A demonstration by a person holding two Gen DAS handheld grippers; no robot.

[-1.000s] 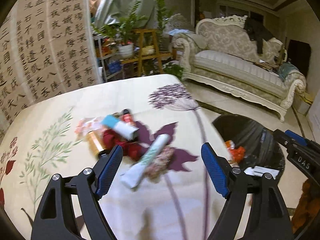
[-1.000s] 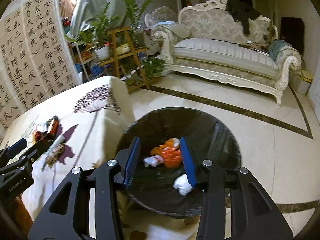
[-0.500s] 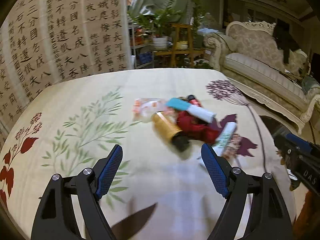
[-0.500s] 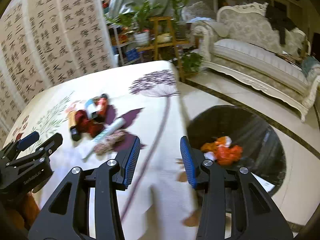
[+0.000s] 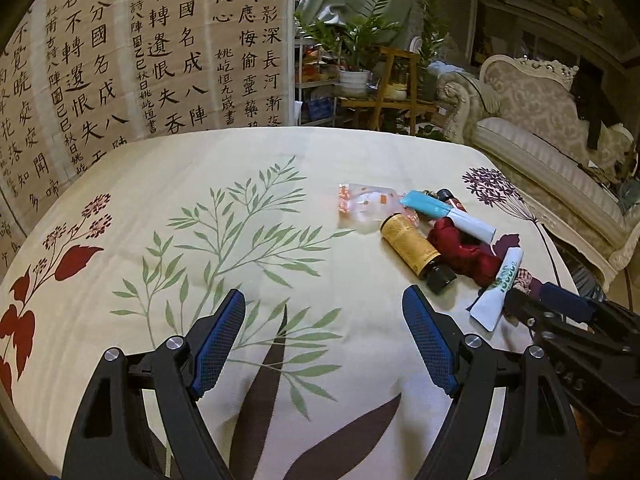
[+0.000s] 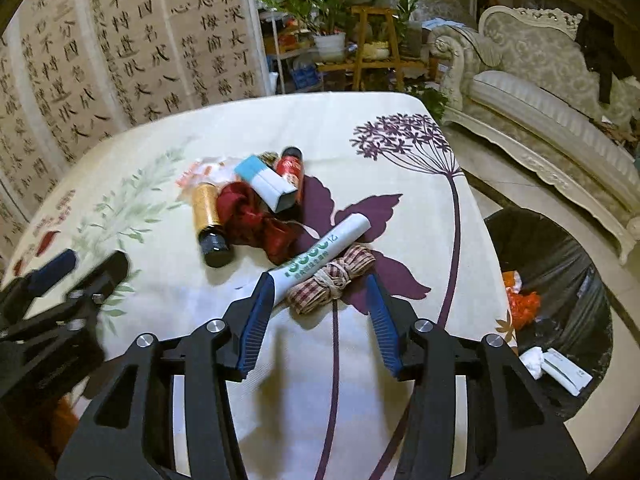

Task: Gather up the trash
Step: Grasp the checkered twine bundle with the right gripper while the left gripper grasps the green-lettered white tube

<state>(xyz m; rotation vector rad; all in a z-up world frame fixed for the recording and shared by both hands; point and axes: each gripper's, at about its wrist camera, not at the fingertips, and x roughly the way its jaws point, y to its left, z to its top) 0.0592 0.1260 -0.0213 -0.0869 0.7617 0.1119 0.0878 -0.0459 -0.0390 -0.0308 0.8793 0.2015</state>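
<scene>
A heap of trash lies on the floral tablecloth [image 5: 160,184]: a gold bottle [image 6: 206,216], a crumpled red cloth [image 6: 252,224], a blue-and-white box [image 6: 266,180], a red can [image 6: 290,168], a clear wrapper [image 5: 364,204], a white tube [image 6: 324,252] and a checked fabric bundle [image 6: 332,280]. My right gripper [image 6: 320,312] hovers low over the bundle and the tube's end. Its jaws are opening and press on nothing. My left gripper [image 5: 324,336] stands wide open over bare cloth, left of the heap, with nothing between its fingers.
A round bin [image 6: 560,264] lined with a black bag stands on the floor right of the table, with orange scraps [image 6: 524,304] and white paper inside. A calligraphy screen [image 5: 120,60], potted plants [image 5: 352,52] and a pale sofa [image 5: 540,140] stand beyond the table.
My right gripper swung left from above the bin to above the heap on the table, and its jaws widened. My left gripper slid left, so the heap now lies to its right.
</scene>
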